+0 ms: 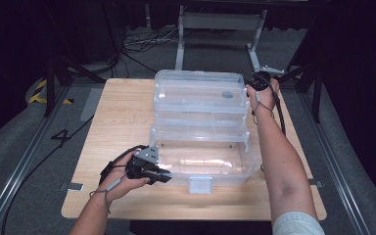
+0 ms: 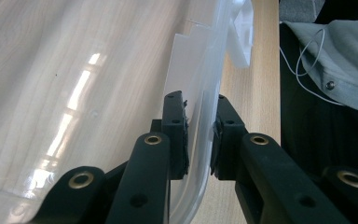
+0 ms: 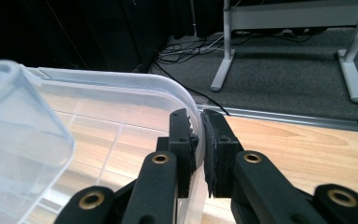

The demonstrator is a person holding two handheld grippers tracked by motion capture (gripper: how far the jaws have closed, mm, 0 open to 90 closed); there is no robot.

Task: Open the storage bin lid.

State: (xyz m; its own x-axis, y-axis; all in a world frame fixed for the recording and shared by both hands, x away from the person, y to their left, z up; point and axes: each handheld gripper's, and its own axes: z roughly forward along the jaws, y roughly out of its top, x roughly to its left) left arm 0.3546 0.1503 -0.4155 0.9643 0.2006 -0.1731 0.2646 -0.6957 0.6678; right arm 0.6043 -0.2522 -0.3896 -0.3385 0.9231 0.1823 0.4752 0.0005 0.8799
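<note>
A clear plastic storage box stands open on the wooden table [image 1: 120, 122]. Its base [image 1: 200, 147] lies near me and its hinged lid [image 1: 196, 81] stands up at the far side. My left gripper [image 1: 164, 177] grips the front left corner of the base. In the left gripper view its jaws [image 2: 198, 100] straddle the clear wall [image 2: 200, 140], with one pad inside and one outside. My right gripper [image 1: 252, 85] is at the lid's far right corner. In the right gripper view it [image 3: 195, 115] is shut on the lid's rounded rim [image 3: 135, 81].
A white latch [image 1: 200, 185] hangs at the middle of the box's front wall. Bare table shows to the left of the box and along the front edge. Behind the table are a grey metal frame [image 1: 220, 22] and loose cables [image 1: 142, 41] on the floor.
</note>
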